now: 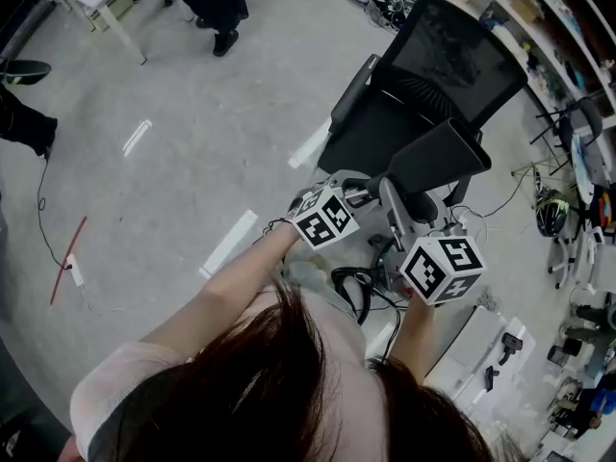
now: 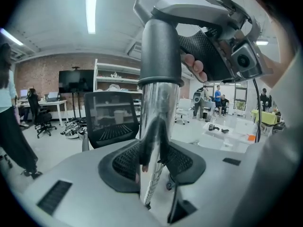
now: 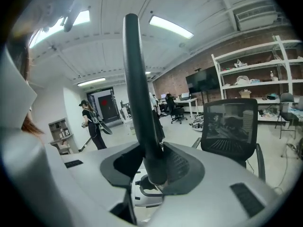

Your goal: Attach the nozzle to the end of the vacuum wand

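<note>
In the left gripper view a shiny metal vacuum wand [image 2: 154, 122] stands upright, topped by a dark collar [image 2: 160, 51]. My left gripper [image 2: 154, 163] is shut on the tube, with both pads against it. The right gripper view shows a long, slim dark nozzle [image 3: 140, 98] rising between the pads of my right gripper [image 3: 154, 168], which is shut on its lower part. From the head view both marker cubes sit close together in front of me, the left cube [image 1: 325, 216] and the right cube [image 1: 442, 268], with the grey tube [image 1: 393, 212] between them. Where nozzle and wand meet is hidden.
A black mesh office chair [image 1: 438, 65] stands right ahead of the grippers. Cables [image 1: 354, 287] lie on the floor below my hands. Shelving [image 1: 539, 17] runs along the right side. A person [image 3: 92, 124] stands far off, and another person's legs [image 1: 217, 3] show at the top.
</note>
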